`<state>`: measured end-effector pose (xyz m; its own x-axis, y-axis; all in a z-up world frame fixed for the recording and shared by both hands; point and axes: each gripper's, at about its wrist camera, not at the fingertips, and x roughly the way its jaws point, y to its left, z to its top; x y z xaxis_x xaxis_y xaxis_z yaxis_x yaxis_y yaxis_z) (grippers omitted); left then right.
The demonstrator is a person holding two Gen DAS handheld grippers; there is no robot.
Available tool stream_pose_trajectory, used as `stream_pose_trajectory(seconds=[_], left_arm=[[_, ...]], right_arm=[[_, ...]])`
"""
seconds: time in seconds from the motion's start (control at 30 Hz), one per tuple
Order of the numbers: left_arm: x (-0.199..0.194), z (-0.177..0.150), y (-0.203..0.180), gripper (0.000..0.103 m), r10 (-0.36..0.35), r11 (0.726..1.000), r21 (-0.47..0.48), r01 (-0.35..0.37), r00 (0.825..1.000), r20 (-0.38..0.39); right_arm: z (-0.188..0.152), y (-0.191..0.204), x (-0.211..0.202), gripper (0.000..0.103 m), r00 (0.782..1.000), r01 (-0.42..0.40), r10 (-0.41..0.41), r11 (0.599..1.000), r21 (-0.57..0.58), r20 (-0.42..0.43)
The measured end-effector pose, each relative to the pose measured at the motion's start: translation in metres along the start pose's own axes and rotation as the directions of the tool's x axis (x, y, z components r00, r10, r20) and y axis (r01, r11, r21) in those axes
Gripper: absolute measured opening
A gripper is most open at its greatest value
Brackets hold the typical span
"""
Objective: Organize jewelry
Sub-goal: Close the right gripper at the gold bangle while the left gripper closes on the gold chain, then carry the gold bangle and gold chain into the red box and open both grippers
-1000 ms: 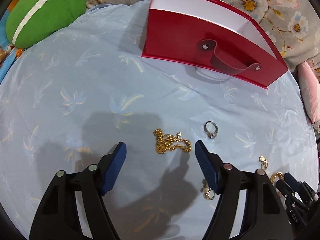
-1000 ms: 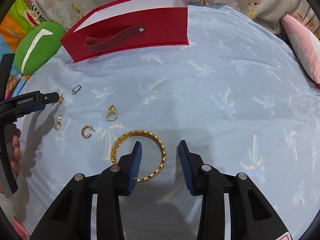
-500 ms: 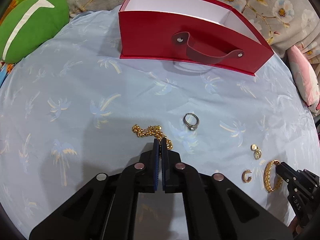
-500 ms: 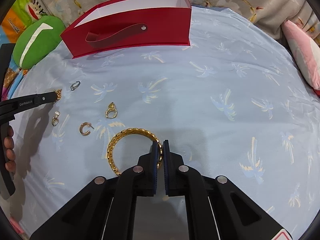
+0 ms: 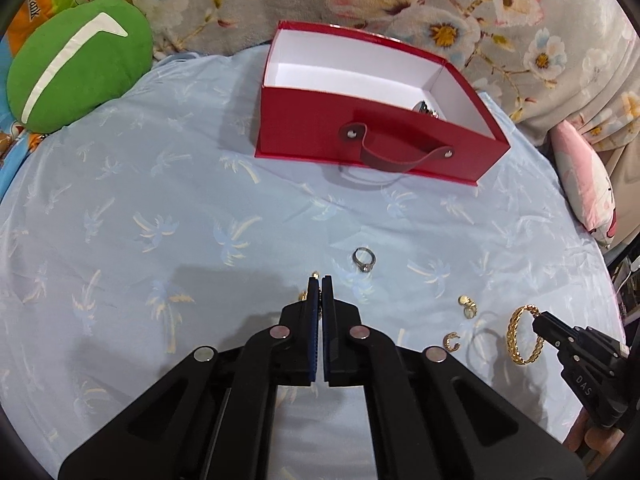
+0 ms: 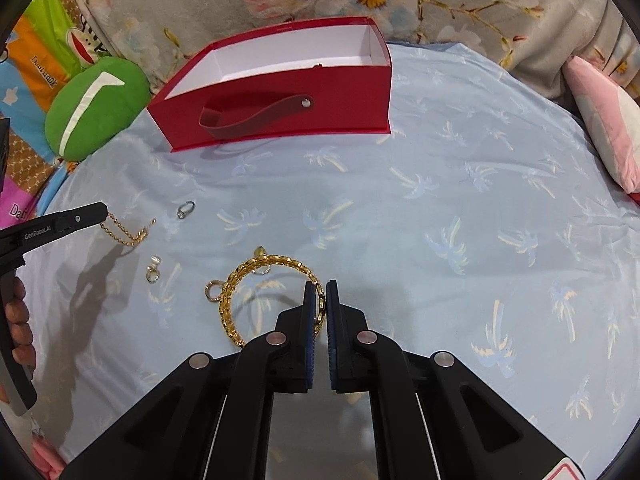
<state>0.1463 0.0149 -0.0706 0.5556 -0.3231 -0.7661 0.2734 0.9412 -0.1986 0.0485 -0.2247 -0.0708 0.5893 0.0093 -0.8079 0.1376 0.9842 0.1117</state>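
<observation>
Your left gripper (image 5: 321, 280) is clamped on the gold chain (image 6: 127, 232), which hangs from its tip above the blue cloth (image 5: 160, 200) in the right wrist view; in its own view only small gold bits show beside the pads. Just ahead and slightly right of that tip lies the silver ring (image 5: 364, 259), flat on the cloth.

Your right gripper (image 6: 320, 286) is pinched on the rim of the gold bangle (image 6: 240, 280), with the rest of the loop extending to its left. The bangle looks lifted off the cloth, its shadow lying below it. Left of that gripper, 2 earrings (image 6: 153, 270) rest near the bangle: 1 well apart beside the chain, and a hoop earring (image 6: 212, 291) touching or just beside the bangle's outer edge; you cannot tell which. Another small gold piece (image 6: 260, 251) sits at the bangle's far edge.

Well ahead of both grippers stands the red box (image 5: 372, 136), open at the top, with a strap handle on its near wall. Something small and dark lies inside near its right corner.
</observation>
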Motion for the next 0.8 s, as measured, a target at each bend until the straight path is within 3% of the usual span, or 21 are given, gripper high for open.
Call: stream_pose_trajectory(seconds=[0.43, 0.8], left_arm=[[-0.079, 0.048, -0.007, 0.000, -0.050, 0.999, 0.027, 0.046, 0.986, 0.160], [-0.126, 0.132, -0.030, 0.000, -0.067, 0.993, 0.117, 0.030, 0.946, 0.318]], right_arm=[[0.036, 0.003, -0.047, 0.004, 0.990, -0.045, 0.045, 0.999, -0.002, 0.133], [0.128, 0.007, -0.088, 0.004, 0.946, -0.056, 0.071, 0.997, -0.056, 0.316]])
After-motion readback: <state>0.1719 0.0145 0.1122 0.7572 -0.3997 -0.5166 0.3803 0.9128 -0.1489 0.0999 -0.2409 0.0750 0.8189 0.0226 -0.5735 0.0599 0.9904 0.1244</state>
